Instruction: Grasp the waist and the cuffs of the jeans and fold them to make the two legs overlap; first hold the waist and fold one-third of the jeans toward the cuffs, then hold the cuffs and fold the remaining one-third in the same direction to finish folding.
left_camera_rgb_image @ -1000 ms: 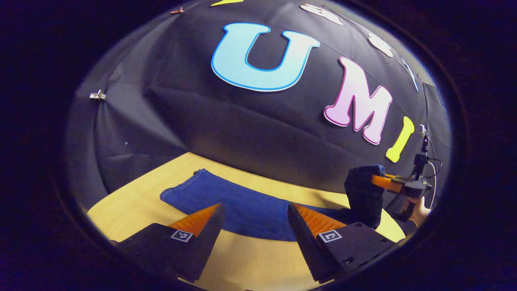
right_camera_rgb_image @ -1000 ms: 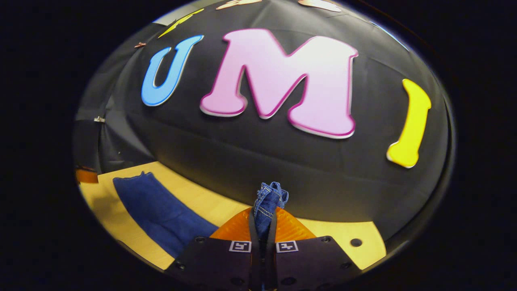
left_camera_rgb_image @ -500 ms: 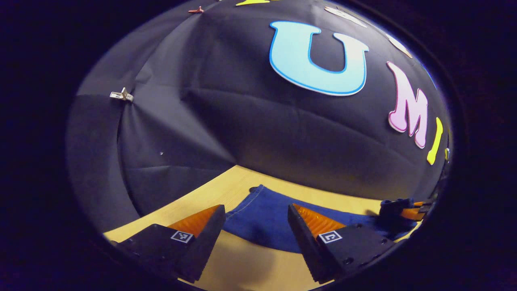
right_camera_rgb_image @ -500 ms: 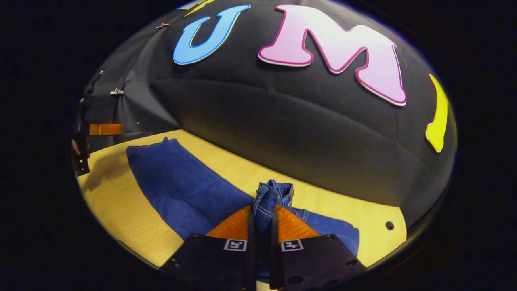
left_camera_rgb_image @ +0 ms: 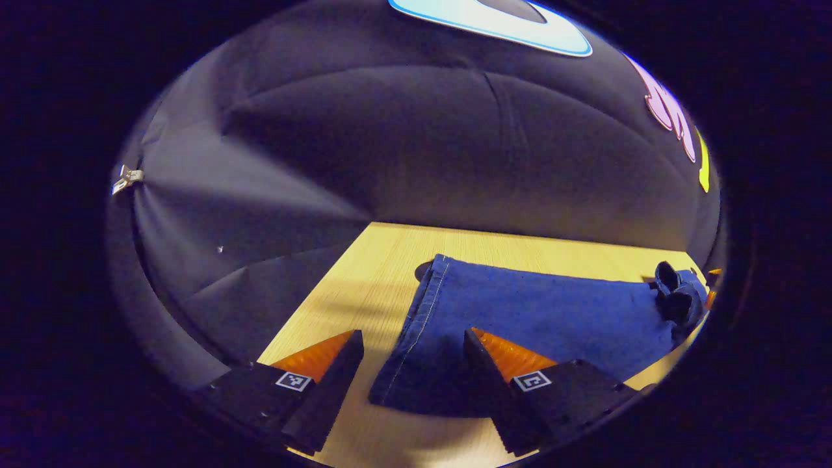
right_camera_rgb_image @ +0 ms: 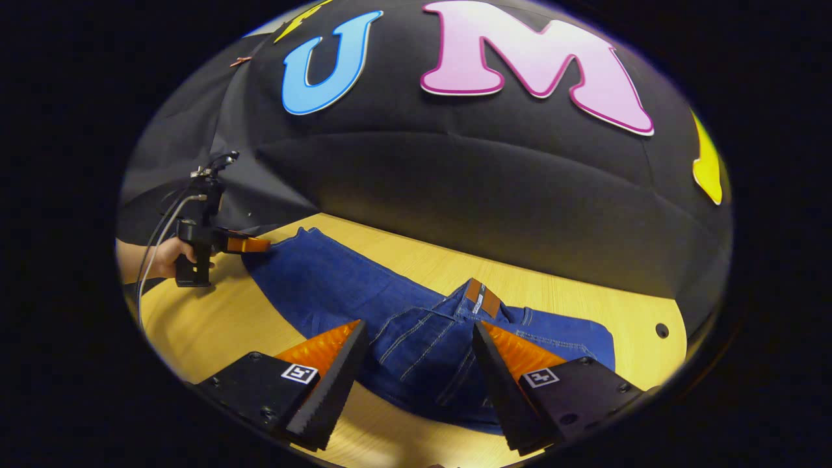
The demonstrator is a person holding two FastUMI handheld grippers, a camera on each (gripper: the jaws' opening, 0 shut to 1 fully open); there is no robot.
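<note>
left gripper (right_camera_rgb_image: 257, 245): black pistol handle | trailing cables | square marker tags

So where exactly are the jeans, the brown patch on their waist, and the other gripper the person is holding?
jeans (right_camera_rgb_image: 338, 289): right gripper view, on the flat leg.
brown patch (right_camera_rgb_image: 481, 299): right gripper view, on the waistband label.
left gripper (right_camera_rgb_image: 263, 245): right gripper view, at its fingertips by the cuffs.

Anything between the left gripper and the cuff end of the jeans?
Nothing visible. The left gripper is open with the cuff edge of the jeans lying flat on the table between its fingers; only bare wood lies beside the hem.
</note>
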